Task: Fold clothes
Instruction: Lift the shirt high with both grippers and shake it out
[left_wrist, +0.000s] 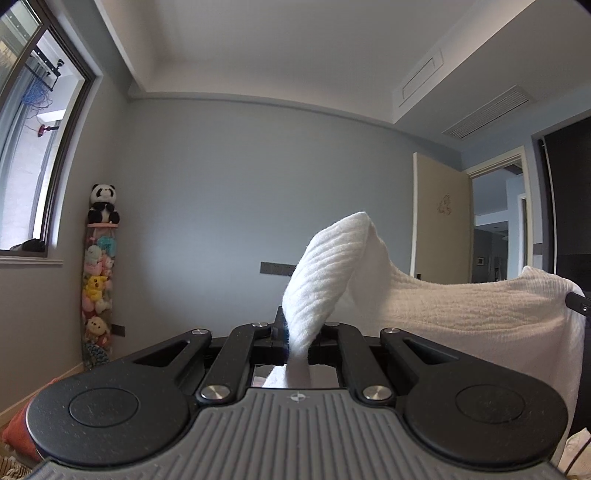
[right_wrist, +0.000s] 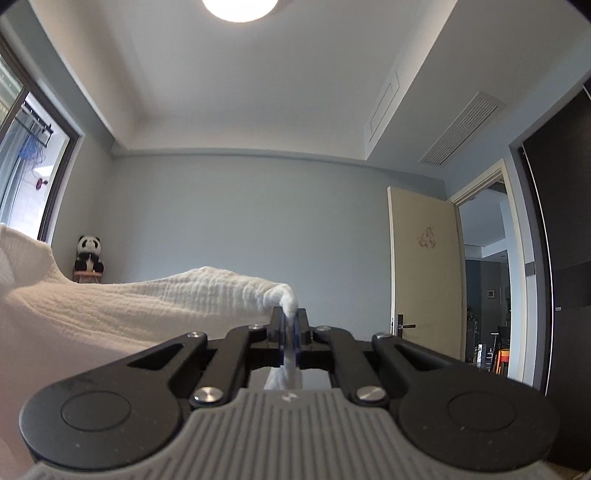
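From my left tool's camera, I see my left gripper (left_wrist: 295, 332) pinched tight on a white cloth (left_wrist: 461, 317). The two black fingers are together, with a corner of the cloth squeezed between them. That corner sticks up past the fingers like a floppy ear. A bit of cloth also hangs down behind the pinch, near the tool's body. From the corner, the cloth stretches away to the right, up in the air, and drapes down at the far right. There, a small black part (left_wrist: 578, 306) touches its edge; I cannot tell what it is. Behind it all is a grey wall (left_wrist: 240, 192). A toy panda (left_wrist: 104, 204) sits on top of a tall tube full of soft toys (left_wrist: 96, 291) in the corner, under a window (left_wrist: 29, 140). A door (left_wrist: 441, 218) stands open on the right.

From my right tool's camera, my right gripper (right_wrist: 290, 332) is also pinched shut on the cloth (right_wrist: 129, 310). A small bunched bit of cloth pokes up between the fingers, and a little tail hangs below them. From here the cloth runs off to the left, held up high, and rises at the left edge. The panda (right_wrist: 88, 254) peeks over the cloth. A round lamp (right_wrist: 240, 9) glows on the ceiling. The open door (right_wrist: 424, 266) is on the right.
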